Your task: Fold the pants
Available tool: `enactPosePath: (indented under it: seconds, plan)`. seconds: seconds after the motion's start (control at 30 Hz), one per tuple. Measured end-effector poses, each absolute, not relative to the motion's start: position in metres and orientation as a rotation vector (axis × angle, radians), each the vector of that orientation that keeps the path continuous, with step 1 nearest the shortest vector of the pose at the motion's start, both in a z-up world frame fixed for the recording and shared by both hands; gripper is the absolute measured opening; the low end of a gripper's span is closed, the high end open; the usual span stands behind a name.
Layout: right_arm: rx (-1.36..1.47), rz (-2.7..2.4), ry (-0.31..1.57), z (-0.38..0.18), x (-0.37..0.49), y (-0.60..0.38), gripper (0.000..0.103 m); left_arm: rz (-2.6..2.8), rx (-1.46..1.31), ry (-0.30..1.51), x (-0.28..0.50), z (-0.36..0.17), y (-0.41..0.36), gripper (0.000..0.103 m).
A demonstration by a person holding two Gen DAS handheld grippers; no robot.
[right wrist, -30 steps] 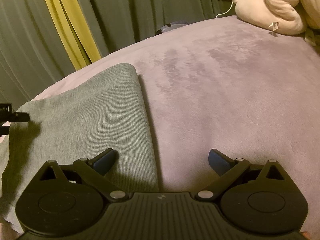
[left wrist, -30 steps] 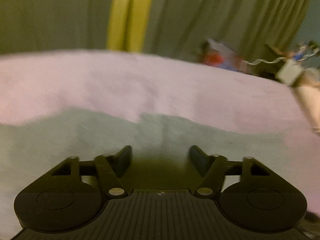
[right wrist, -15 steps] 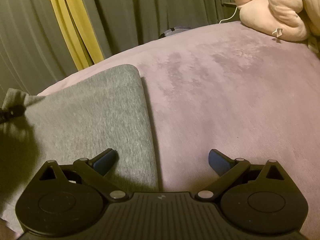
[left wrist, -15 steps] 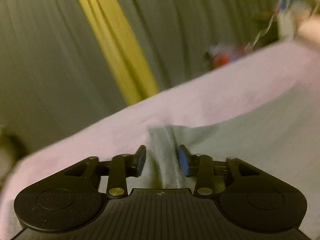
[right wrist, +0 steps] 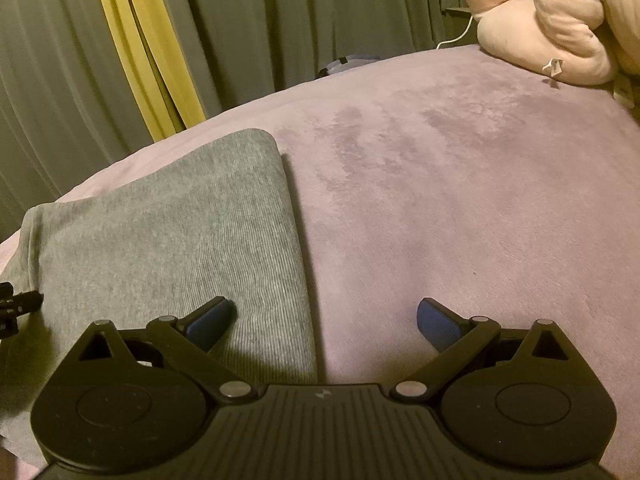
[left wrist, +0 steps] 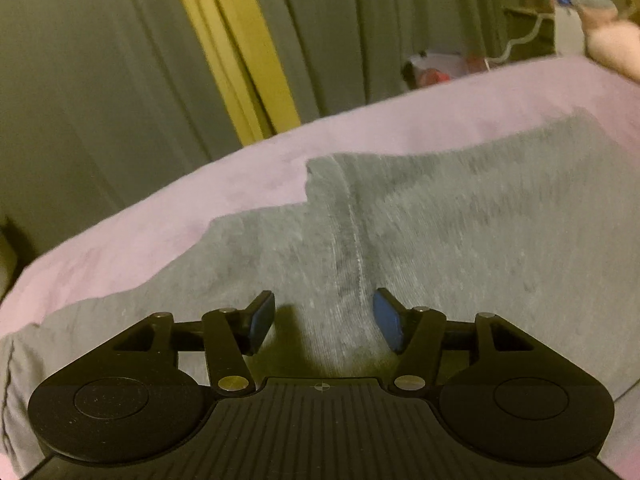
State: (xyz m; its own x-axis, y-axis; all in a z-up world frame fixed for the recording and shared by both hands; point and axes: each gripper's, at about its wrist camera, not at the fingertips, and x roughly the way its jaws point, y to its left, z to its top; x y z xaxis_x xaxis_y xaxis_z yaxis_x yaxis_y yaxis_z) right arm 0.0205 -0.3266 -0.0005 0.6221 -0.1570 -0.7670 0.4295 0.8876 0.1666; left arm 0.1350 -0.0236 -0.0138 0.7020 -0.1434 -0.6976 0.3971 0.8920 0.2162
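the gray pants (right wrist: 168, 240) lie folded on the pink blanket (right wrist: 460, 208) that covers the bed. in the right wrist view the pants sit on the left part of the blanket, with a long straight edge running from near the camera up to a rounded far corner. the blanket to the right of the pants is bare and fuzzy, with some darker brushed patches.

the right gripper (right wrist: 326, 320) hangs over that straight edge of the pants. its two fingers are wide apart and hold nothing. the left finger (right wrist: 210, 322) is over the gray cloth and the right finger is over the blanket just beside the pants.

the left gripper (left wrist: 324, 320) is over the pants too. its fingers (left wrist: 262, 320) are apart, with nothing pinched between them. a seam (left wrist: 356, 240) in the cloth runs away from the gripper, up the middle of the pants. in this view the far edge of the pants makes a stepped line against the blanket.

a small bit of the left gripper shows at the left edge of the right wrist view, beside the pants.

a pink and gray stuffed toy (right wrist: 548, 28) sits at the far right of the blanket, well apart from the pants. behind the bed hang gray curtains (right wrist: 280, 20) with a yellow curtain (right wrist: 140, 52) among them.
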Motion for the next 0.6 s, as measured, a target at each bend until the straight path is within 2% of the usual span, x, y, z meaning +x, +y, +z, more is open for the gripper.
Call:
enactPosePath:
  seconds: [0.1, 0.17, 0.2, 0.23, 0.3, 0.33, 0.43, 0.6]
  plan:
    - [0.355, -0.355, 0.837, 0.000, 0.021, -0.326, 0.099, -0.343, 0.298, 0.733, 0.130, 0.000, -0.012, 0.061]
    - [0.349, -0.364, 0.836, 0.000, 0.021, -0.323, 0.099, -0.368, 0.270, 0.751, 0.123, 0.004, -0.002, 0.074]
    - [0.348, -0.368, 0.834, 0.000, 0.021, -0.323, 0.099, -0.381, 0.256, 0.771, 0.122, 0.002, 0.004, 0.084]
    - [0.346, -0.372, 0.831, -0.001, 0.021, -0.322, 0.099, -0.406, 0.244, 0.807, 0.122, -0.003, 0.008, 0.086]
    - [0.343, -0.376, 0.830, -0.001, 0.021, -0.321, 0.099, -0.425, 0.288, 0.899, 0.125, -0.023, 0.010, 0.086]
    - [0.343, -0.380, 0.835, 0.001, 0.021, -0.321, 0.099, -0.407, 0.326, 0.908, 0.124, -0.030, 0.011, 0.090]
    - [0.345, -0.411, 0.852, 0.011, 0.023, -0.318, 0.099, -0.392, 0.289, 0.826, 0.113, -0.030, 0.024, 0.090]
    - [0.211, -0.365, 0.707, 0.043, 0.023, -0.291, 0.099, -0.197, 0.226, 0.759, 0.117, -0.013, 0.052, 0.086]
